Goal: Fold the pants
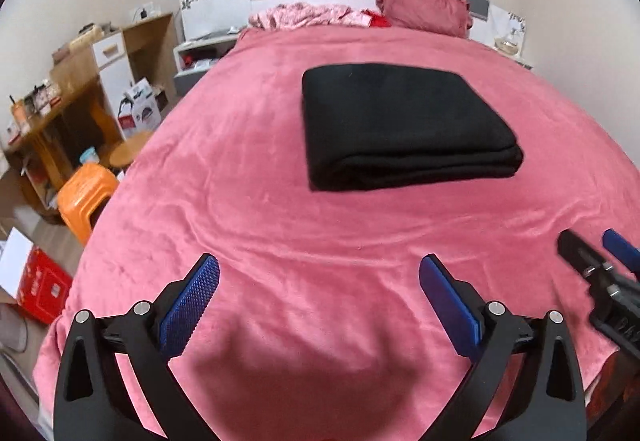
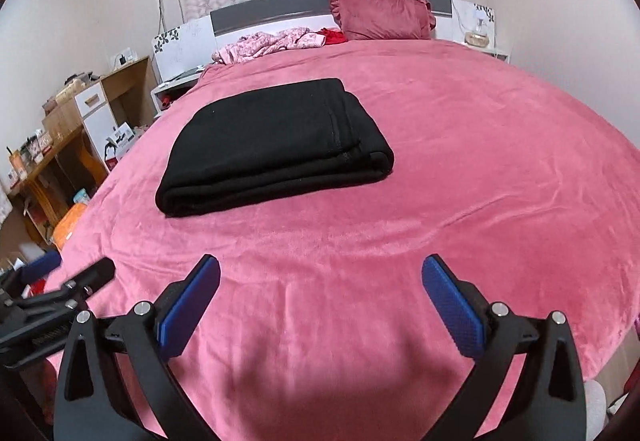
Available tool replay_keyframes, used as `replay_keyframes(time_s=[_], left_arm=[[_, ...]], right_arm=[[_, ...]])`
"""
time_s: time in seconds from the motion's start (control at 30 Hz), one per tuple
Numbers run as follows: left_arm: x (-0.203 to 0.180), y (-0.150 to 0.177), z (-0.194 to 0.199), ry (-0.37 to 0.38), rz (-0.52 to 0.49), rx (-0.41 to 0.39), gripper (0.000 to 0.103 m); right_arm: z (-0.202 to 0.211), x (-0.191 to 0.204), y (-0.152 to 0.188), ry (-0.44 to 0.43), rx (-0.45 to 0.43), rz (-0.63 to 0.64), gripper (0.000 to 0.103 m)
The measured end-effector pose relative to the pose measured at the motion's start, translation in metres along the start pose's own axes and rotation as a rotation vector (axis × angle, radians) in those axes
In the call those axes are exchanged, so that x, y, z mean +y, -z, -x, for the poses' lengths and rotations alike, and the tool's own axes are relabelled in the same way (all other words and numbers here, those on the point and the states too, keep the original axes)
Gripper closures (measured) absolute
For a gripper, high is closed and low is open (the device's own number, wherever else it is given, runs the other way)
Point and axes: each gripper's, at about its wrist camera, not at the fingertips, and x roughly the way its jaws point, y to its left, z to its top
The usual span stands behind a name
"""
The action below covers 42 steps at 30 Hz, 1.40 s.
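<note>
**Fold looks done; risk now is undoing it**

Black pants [image 1: 404, 125] sit folded in a neat stack mid-bed on the pink blanket [image 1: 280, 241], well apart from both tools; left claw [image 1: 320, 293] spread wide, holding nothing; right claw [image 2: 320, 293] likewise agape and empty. Judgement: plush blanket is slippery, so any further nudge could slide the layers apart; a finger snagging the near folded edge would peel it open; best left alone.

Both my wrist cams sit low at the foot of the bed [image 1: 240, 161], facing the headboard [image 2: 280, 7]. Left views from the left, right from the right. Shared: folded black pants [image 1: 400, 121] mid-bed, well ahead of both.
</note>
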Motion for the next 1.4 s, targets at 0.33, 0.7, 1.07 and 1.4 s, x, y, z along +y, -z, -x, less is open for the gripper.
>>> replay_keyframes(time_s=[0.33,0.7,1.07,1.4], left_arm=[[-0.001,-0.005,0.011,-0.013,-0.011,-0.024,0.004],[-0.003,-0.004,0.009,-0.016,-0.002,0.011,0.004],[-0.005,0.000,0.005,-0.002,0.009,0.043,0.004],[-0.003,0.003,0.001,-0.026,0.014,0.058,0.004]], right_arm=[[0.007,-0.009,-0.003,0.056,-0.035,-0.009,0.002],[0.004,-0.003,-0.002,0.030,-0.035,0.010,0.002],[-0.001,-0.003,0.000,0.024,-0.013,-0.002,0.002],[-0.006,-0.004,0.002,0.016,-0.004,-0.007,0.002]])
